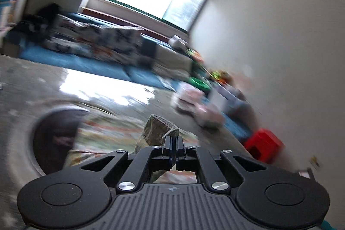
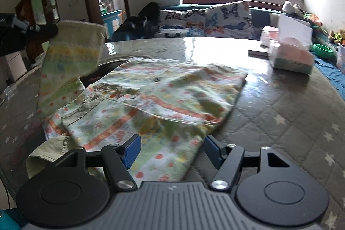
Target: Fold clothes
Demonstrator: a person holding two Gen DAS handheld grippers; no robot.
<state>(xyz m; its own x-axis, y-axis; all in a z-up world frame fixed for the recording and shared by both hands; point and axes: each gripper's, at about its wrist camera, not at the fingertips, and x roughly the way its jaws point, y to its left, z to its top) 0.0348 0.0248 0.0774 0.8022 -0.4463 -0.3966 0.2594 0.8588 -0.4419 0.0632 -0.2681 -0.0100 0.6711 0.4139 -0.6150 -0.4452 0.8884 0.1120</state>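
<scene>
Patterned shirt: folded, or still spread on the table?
Partly folded. The patterned shirt lies mostly flat, while the left tool, shut, lifts one sleeve off the table.

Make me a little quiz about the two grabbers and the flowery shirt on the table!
1. True or false: the right gripper is pinching the shirt.
2. Which part of the shirt does the left gripper hold up? A) a sleeve B) the buttons C) nothing
3. Fill in: the clear box sits on the ____.

Key:
1. False. Its blue pads stand wide apart, with the shirt's near edge between them.
2. A. The sleeve hangs lifted in the right wrist view.
3. Table.
</scene>
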